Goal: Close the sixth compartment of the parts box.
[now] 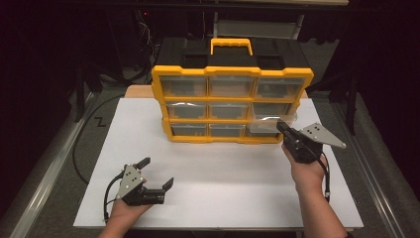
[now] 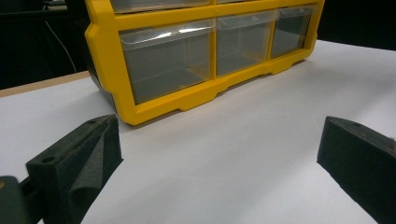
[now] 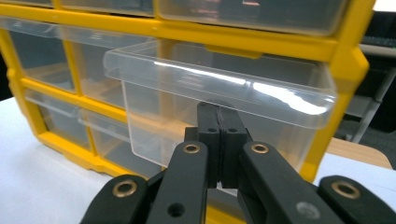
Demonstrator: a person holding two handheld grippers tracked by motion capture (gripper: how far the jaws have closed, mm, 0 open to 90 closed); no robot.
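Left gripper [image 1: 156,173]: sat nearest the person, low at the left of the high view, held in the left hand [image 1: 126,208] over the white board [image 1: 223,198]; its jaws were spread wide with nothing between them, and in the left gripper view the two black pads [image 2: 88,154] stood far apart above bare white surface.

Left cable [image 1: 106,198]: looped from that gripper toward the board's near edge.

White board: covered the tabletop, with the organiser standing on its far half.

Right gripper [image 1: 281,126]: was farther forward at the right, held in the right hand [image 1: 307,171], the grey three-cornered plate [image 1: 322,134] on top; its jaws were pressed together, the tips [image 3: 219,126] tucked just under the front lip of the clear drawer. Whether they pinched the drawer's front cannot be told.

Clear drawer [image 3: 219,93]: was in the right column of the organiser, pulled partly out of its slot, its lip standing forward of the yellow frame.

Yellow organiser [image 1: 233,72]: stood upright at the board's far side, three columns by three rows of clear drawers, a yellow handle [image 1: 231,44] on top.
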